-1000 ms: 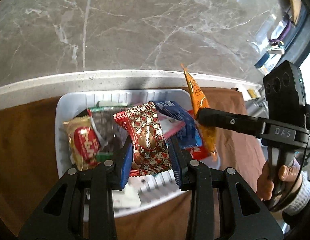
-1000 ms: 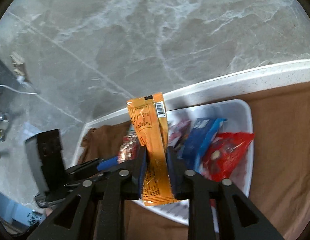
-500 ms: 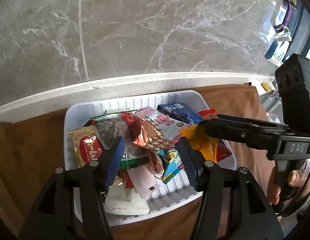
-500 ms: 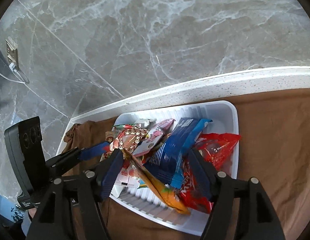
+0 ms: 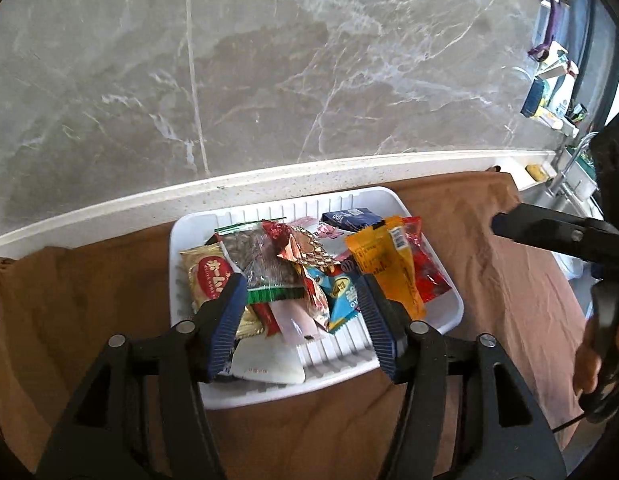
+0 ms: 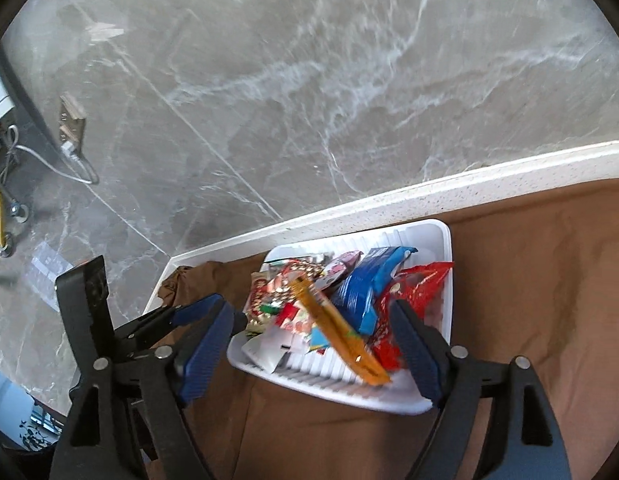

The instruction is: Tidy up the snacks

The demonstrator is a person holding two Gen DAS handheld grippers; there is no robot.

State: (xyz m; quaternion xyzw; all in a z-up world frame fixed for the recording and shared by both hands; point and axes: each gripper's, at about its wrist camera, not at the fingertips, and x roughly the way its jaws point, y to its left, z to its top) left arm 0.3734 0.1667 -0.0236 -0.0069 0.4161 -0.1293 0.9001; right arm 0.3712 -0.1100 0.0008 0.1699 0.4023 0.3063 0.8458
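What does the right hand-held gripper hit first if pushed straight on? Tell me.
Most likely the orange snack packet, which lies in the white tray between the open fingers of the right hand-held gripper. Depth is unclear, so the tray's near rim could come first if the line runs lower.

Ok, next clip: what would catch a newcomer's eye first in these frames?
The white tray heaped with bright snack packets, sitting on the brown cloth near the counter's back edge. On top, toward its right side, lies the orange packet beside a red one. Both the left gripper and right gripper are open and empty in front of it.
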